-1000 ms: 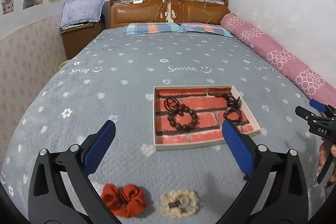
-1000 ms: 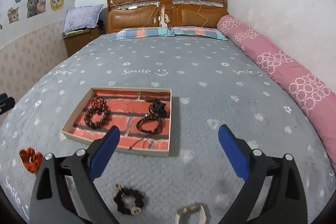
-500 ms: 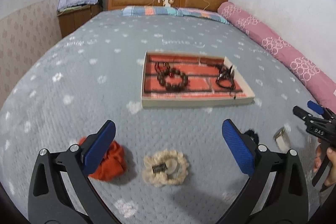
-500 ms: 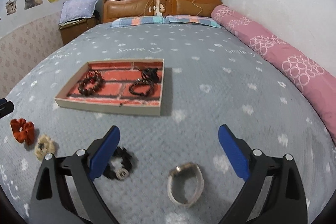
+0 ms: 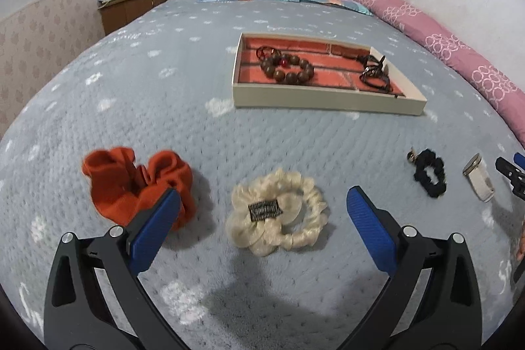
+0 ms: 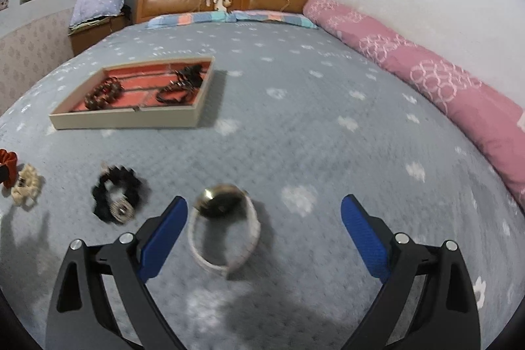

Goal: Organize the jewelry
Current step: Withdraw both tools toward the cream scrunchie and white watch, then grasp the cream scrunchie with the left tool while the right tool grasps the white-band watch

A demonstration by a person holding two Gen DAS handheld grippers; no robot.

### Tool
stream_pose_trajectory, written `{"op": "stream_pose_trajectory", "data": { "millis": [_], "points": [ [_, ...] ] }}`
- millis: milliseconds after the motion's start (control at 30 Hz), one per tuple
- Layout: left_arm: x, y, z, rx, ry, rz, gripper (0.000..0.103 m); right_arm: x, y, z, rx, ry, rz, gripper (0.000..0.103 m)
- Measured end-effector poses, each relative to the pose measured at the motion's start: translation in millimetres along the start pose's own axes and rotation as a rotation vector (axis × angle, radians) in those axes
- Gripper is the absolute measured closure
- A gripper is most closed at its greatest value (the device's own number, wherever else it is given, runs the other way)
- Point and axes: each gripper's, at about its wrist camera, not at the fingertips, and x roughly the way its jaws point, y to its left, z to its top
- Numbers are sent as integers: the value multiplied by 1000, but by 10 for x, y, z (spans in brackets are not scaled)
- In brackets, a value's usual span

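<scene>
The tray, upper middle, is already holding bead bracelets. Four things are waiting on the bed: red scrunchie, cream scrunchie, black scrunchie, watch. The left tool and right tool are both gaping wide, holding nothing.

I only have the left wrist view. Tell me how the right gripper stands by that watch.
Observer: The right gripper has its jaws wide open and holds nothing.
Operator: Give me the watch's position against it.
Observer: The watch lies on the bedspread between the jaws, nearer the finger on the black scrunchie's side.
Operator: Describe the watch.
Observer: It has a round gold face and a pale strap closed into a loop.
</scene>
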Motion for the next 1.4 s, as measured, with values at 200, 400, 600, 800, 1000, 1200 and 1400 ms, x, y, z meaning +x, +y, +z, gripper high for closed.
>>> {"op": "stream_pose_trajectory", "data": {
  "millis": [200,400,600,800,1000,1200,1400],
  "points": [
    [133,-22,-85,-5,20,-2,5,165,-72,-104,17,40,2,10],
    [260,-28,-100,-3,52,-24,18,314,-68,-103,25,72,9,11],
    [371,-28,-88,-13,85,-53,24,481,-100,-120,48,130,30,23],
    [515,-18,-58,-32,128,-75,30,543,-34,-120,25,149,38,26],
    [567,6,-26,-50,129,-105,43,588,31,-98,-3,167,25,37],
    [546,-36,-33,-28,122,-120,54,571,92,-92,-30,164,43,55],
    [524,-21,-50,-38,117,-139,67,554,114,-99,-30,158,63,72]
  ]
}}
